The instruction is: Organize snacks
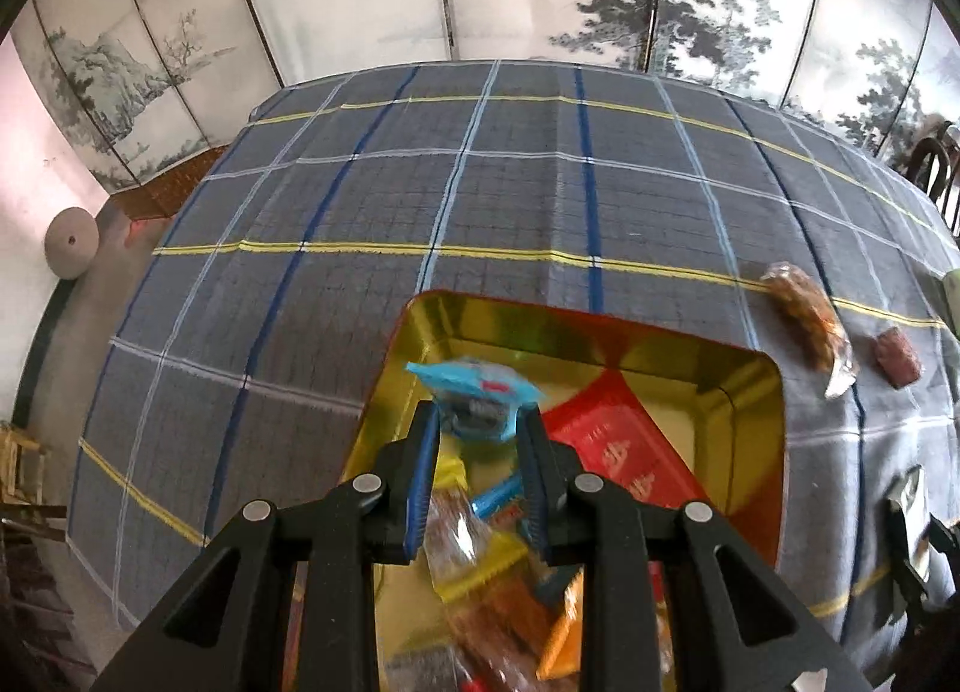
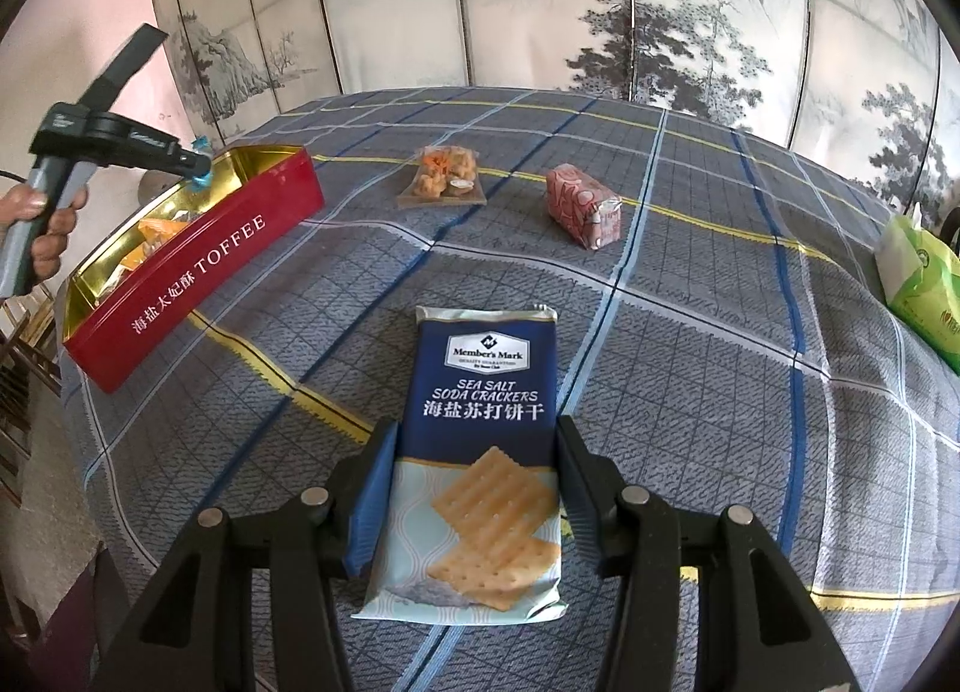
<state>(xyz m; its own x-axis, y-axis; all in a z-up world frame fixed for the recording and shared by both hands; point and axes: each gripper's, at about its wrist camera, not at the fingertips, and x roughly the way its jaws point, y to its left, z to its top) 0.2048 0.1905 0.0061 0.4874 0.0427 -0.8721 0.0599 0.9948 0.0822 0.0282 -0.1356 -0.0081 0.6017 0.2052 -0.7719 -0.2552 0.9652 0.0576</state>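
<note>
From the left wrist, the left tongs (image 1: 477,425) pinch a small blue candy wrapper (image 1: 477,392) over the gold-lined tin (image 1: 744,392); it looks light, crinkly and slippery, best held mid-body. From the right wrist, the right tongs (image 2: 477,491) clasp a flat cracker packet (image 2: 486,452) on the checked tabletop (image 2: 720,392); its contents are probably brittle.

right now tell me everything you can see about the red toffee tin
The toffee tin is a long rectangular metal box, red outside with white "TOFFEE" lettering and Chinese characters on its side, shiny gold inside. It sits open, no lid on, upright on the plaid tablecloth near the table's left edge. Several wrapped snacks already lie inside. The left gripper hangs over it, clamped on a blue-wrapped snack.
</note>
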